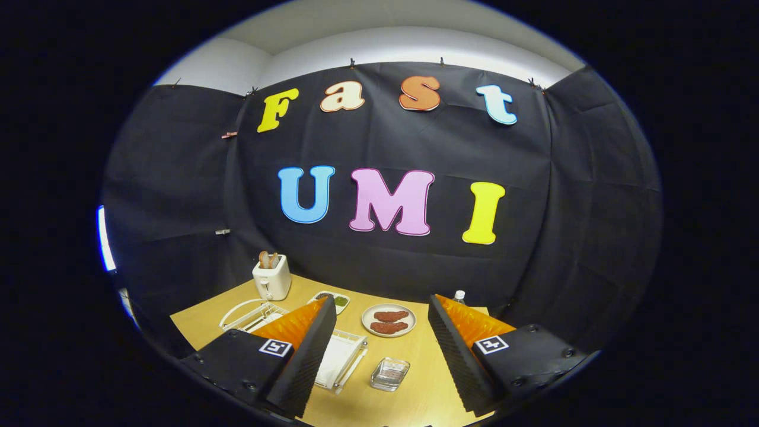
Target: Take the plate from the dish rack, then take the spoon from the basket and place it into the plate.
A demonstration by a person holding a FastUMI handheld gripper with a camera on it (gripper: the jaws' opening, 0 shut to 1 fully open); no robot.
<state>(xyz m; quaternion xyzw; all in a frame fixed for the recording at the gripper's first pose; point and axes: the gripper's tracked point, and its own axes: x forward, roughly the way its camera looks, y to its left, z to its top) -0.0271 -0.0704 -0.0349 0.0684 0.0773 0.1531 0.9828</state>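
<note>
Jaws of the gripper (382, 350) stand wide apart at the bottom of the frame, holding nothing, raised above a wooden desk (427, 391). Between them, nearest the lower centre, sits a small clear glass dish (389, 374). Just left of it, partly hidden behind the left finger (305, 356), lies a white wire basket (341, 360) with a white lining; whether the spoon lies inside cannot be told. Further back, at centre, a white plate (389, 319) rests flat on the desk and carries two brown pieces of food (389, 321). Left of the plate, beyond the left finger, a small tray (338, 300) holds something green. At lower left stands the white wire rack (252, 314). Behind it, toward the desk's far left corner, is a white toaster (271, 277) with toast in its slots. A bottle top (459, 295) shows just beyond the right finger (459, 350).
</note>
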